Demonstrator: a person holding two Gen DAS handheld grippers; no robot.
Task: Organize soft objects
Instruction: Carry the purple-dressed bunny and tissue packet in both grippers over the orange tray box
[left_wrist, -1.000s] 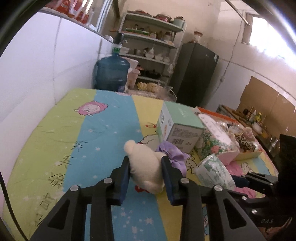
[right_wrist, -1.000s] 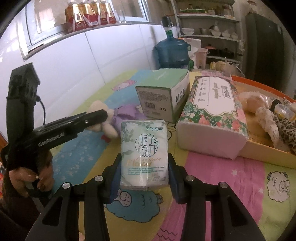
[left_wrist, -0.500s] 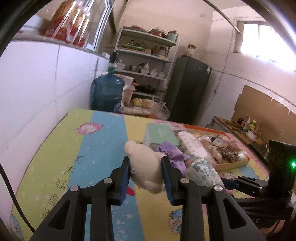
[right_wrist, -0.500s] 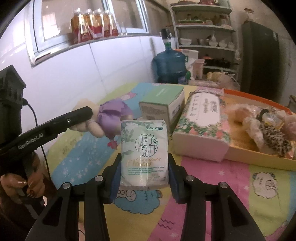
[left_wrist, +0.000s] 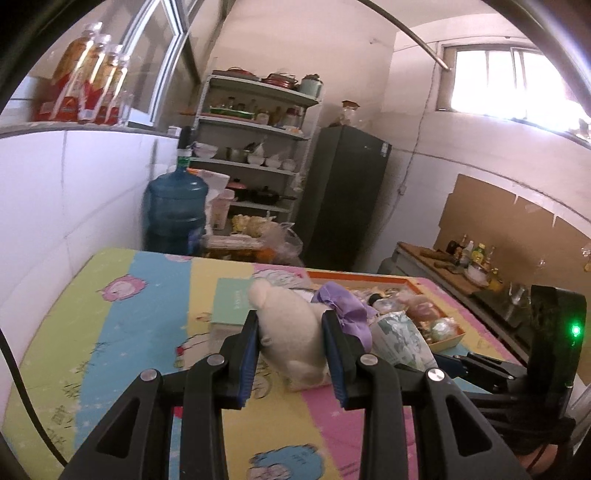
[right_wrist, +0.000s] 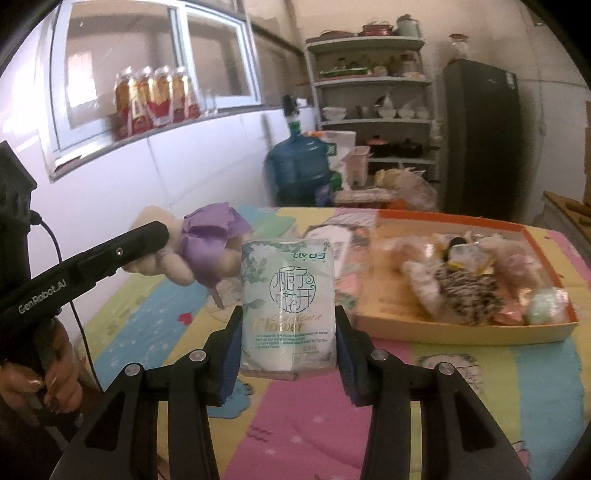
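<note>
Now my left tool (left_wrist: 290, 341) clamps the cream plush doll in its purple dress (left_wrist: 295, 332), lower centre; my right tool (right_wrist: 288, 338) pinches the pale-green tissue pack (right_wrist: 288, 306). I should lower both gently into the orange-rimmed tray (right_wrist: 461, 334) at right, without squashing.

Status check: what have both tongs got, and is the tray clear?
Left tongs shut on plush doll. Right tongs shut on tissue pack. Both held above the table. Orange tray already crowded with soft items; nothing blocking the way.

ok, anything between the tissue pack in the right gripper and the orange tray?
Right wrist view: the floral tissue box, blurred, sits between the tissue pack and the orange tray, on the colourful table cover.
</note>
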